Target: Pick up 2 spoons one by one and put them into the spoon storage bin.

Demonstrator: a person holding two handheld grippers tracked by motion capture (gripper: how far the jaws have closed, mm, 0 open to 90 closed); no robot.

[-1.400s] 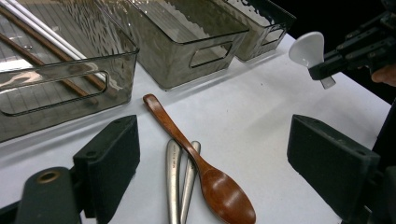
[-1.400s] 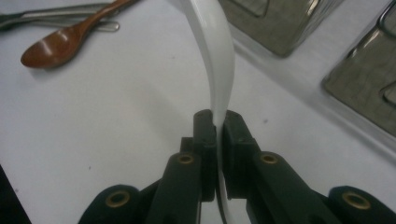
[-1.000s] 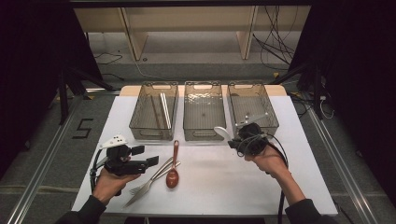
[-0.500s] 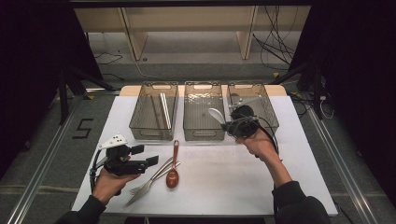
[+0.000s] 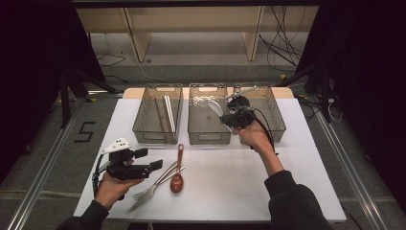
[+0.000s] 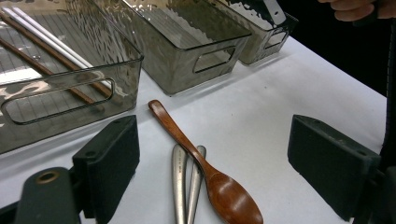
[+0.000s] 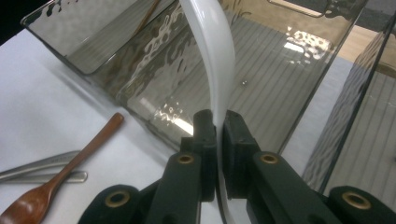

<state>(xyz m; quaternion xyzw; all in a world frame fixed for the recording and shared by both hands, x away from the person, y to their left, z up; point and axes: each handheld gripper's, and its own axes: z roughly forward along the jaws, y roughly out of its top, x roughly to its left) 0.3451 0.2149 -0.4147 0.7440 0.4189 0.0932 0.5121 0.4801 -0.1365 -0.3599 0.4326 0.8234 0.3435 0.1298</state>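
My right gripper [image 5: 225, 116] is shut on the handle of a white spoon [image 5: 215, 106], which hangs over the middle bin [image 5: 207, 139]. In the right gripper view the white spoon [image 7: 217, 56] curves up from the closed jaws of that gripper [image 7: 218, 125], above the bin's ribbed floor [image 7: 280, 70]. My left gripper [image 5: 149, 159] rests low at the table's front left, open with nothing between its jaws. A brown wooden spoon [image 6: 205, 172] and two metal utensils [image 6: 180, 186] lie on the white table just ahead of the left gripper [image 6: 219, 154].
Three smoky clear bins stand in a row at the back of the table. The left bin [image 5: 143, 129] holds chopsticks [image 5: 167, 112]. The right bin [image 5: 273, 115] sits beside my right hand. Dark floor surrounds the white table [image 5: 297, 182].
My right gripper has carried the white spoon away from me and to the left, from beside the right bin to above the middle bin. The left gripper has stayed put.
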